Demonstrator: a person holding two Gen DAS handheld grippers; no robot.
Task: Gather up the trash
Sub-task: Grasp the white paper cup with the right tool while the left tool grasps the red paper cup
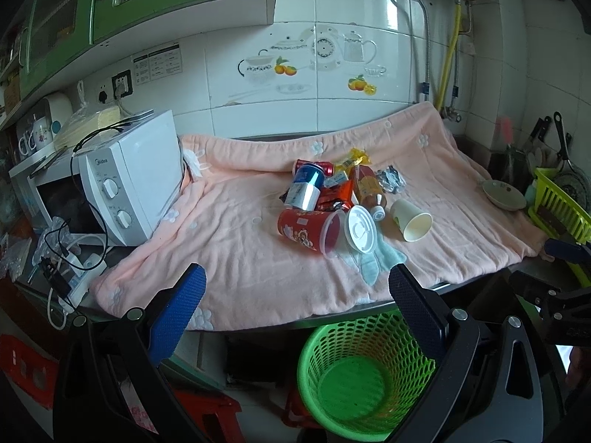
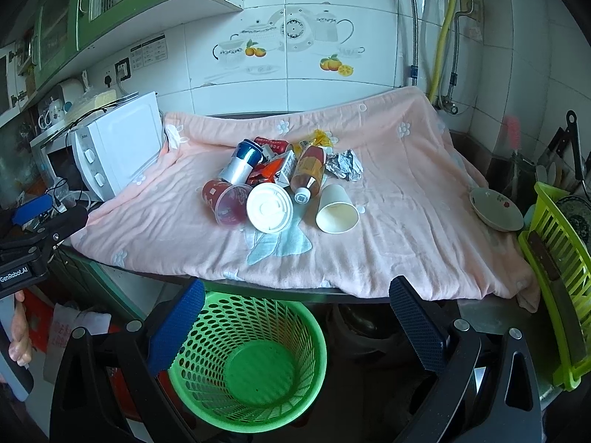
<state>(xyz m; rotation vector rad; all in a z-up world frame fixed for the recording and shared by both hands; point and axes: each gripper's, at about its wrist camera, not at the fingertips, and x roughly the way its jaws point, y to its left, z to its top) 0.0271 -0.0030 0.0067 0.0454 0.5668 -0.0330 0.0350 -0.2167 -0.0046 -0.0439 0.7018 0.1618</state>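
Left wrist view: left gripper [image 1: 297, 288] spread wide, empty. Trash pile [image 1: 332, 199] mid pink blanket [image 1: 221, 243]; microwave [image 1: 125, 181] left; green basket [image 1: 354, 373] below.

Right wrist view: right gripper [image 2: 297, 288] likewise agape, empty; bowl [image 2: 495, 208] and dish rack [image 2: 554, 258] flank right.

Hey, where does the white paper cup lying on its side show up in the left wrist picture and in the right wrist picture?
Left wrist view: the white paper cup lies right of centre on the pink blanket, at the right edge of the trash pile.
Right wrist view: the cup lies just right of centre, its mouth towards the camera.
Shared landmark: the green basket on the floor below the counter edge.
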